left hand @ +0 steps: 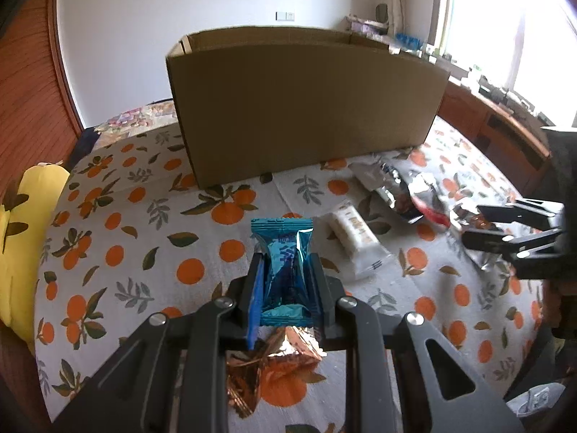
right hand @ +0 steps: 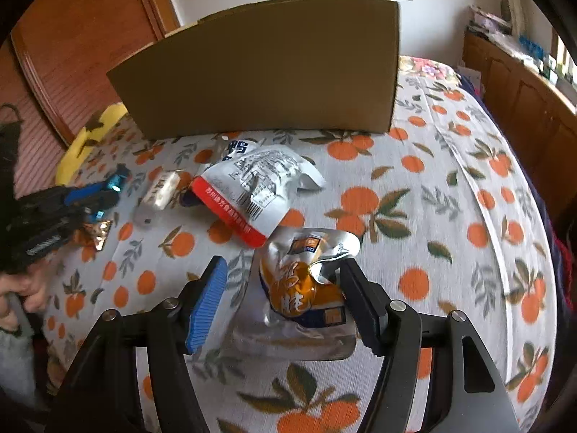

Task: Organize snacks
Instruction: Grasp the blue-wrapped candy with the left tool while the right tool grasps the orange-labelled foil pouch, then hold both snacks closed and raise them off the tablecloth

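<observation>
A teal foil snack packet (left hand: 285, 270) is clamped between the fingers of the left gripper (left hand: 285, 263), which is closed down to the packet's width; the packet is pinched across its middle and lengthwise along the fingers, so that its crimped end projects forward, clear of the pads. It is held above the orange-print bedspread (left hand: 151, 238), presumably so that it can be carried over the near wall of the cardboard box (left hand: 306, 108), which stands upright at the far side of the spread with its top open (its inside is not visible from either camera). A copper foil wrapper (left hand: 274, 364) lies on the cloth just beneath the left gripper, not gripped.

The right gripper (right hand: 285, 281) is spread wide, its jaws to either side of an orange-and-silver snack pouch (right hand: 306, 281). The right finger appears to be touching the crumpled pouch, while the blue-padded left finger (right hand: 209, 299) stands apart from it, so nothing is held yet. The straddling stance is judged to be a preparation for closing on the pouch.

Between the pouch and the box a larger white-and-red snack bag (right hand: 252, 187) lies flat, and beside it a small white wrapped bar (right hand: 160, 189). These are still to be gathered, so the task is judged to be well short of finished.
</observation>
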